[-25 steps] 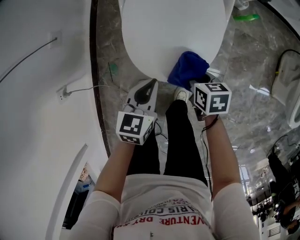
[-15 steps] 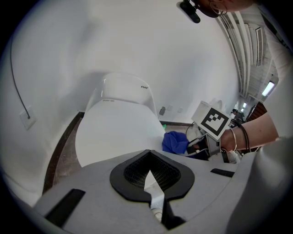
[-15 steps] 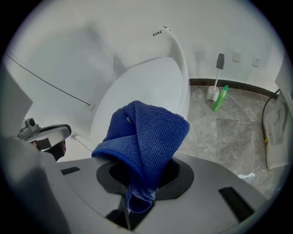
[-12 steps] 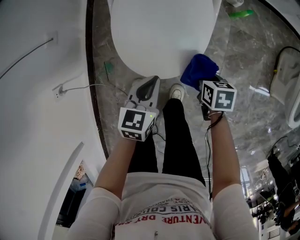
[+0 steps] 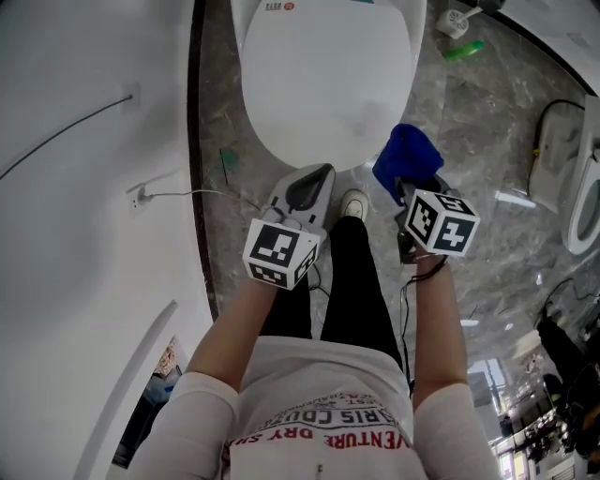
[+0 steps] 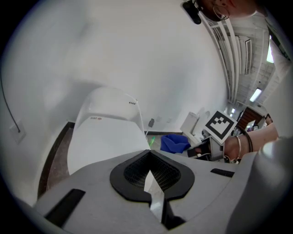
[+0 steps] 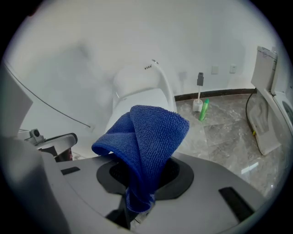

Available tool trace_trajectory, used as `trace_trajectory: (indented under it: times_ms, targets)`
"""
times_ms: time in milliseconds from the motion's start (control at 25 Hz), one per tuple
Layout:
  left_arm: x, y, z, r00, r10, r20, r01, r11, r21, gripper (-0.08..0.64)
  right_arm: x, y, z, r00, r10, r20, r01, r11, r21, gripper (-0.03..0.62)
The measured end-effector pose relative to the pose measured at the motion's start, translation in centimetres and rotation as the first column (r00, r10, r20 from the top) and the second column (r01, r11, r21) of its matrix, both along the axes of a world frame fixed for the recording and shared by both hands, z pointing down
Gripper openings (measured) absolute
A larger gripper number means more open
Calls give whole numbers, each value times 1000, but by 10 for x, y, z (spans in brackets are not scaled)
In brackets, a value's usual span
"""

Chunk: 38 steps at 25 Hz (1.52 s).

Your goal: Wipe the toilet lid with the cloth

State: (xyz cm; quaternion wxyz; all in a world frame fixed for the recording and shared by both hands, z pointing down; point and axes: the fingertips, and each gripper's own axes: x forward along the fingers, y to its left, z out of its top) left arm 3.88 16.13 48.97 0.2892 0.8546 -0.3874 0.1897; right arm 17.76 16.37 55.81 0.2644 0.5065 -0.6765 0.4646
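Observation:
The white toilet lid (image 5: pixel 323 84) is down and lies ahead of me at the top of the head view. My right gripper (image 5: pixel 412 192) is shut on a folded blue cloth (image 5: pixel 405 161), held just off the lid's front right edge, above the marble floor. In the right gripper view the cloth (image 7: pixel 146 137) stands up out of the jaws and hides part of the lid (image 7: pixel 137 107). My left gripper (image 5: pixel 314 178) hovers in front of the lid's near edge with its jaws shut on nothing. From the left gripper view I see the lid (image 6: pixel 105 139) and the cloth (image 6: pixel 176 142).
A white wall with a cable (image 5: pixel 75 131) runs along the left. A toilet brush holder (image 5: pixel 453 22) and a green bottle (image 5: pixel 466 50) stand on the floor to the lid's right. Another white fixture (image 5: pixel 581 206) is at far right. The person's shoe (image 5: pixel 353 202) is between the grippers.
The right gripper has carried the cloth from the lid's front edge off to the right, beside the lid. The left gripper has stayed in front of the lid.

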Motion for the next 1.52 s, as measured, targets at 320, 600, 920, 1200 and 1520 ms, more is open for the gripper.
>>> trace_trajectory:
  times_ms: [320,600,920,1200,1520]
  targets:
    - [-34,-32,-142,1000,-20,-9,21,992,125,5,-52,-15,-162,1000,8,-29,-2,983,186,87]
    - [-68,-49,-299,999,-28,30,16,938,347,5,-58,-32,-339,990,28,-135,30,913,406,87]
    - [-114,-48,-433,995,-93,-20,91,871,483,5,-59,-30,-460,983,65,-174,41,837,545,87]
    - [-122,-42,-518,997,-60,-43,73,824,562,5,-67,-17,-527,983,96,-159,35,743,669,87]
    - [-120,-9,-541,999,35,-23,-12,758,652,5,-83,2,-550,979,113,-171,59,641,766,87]
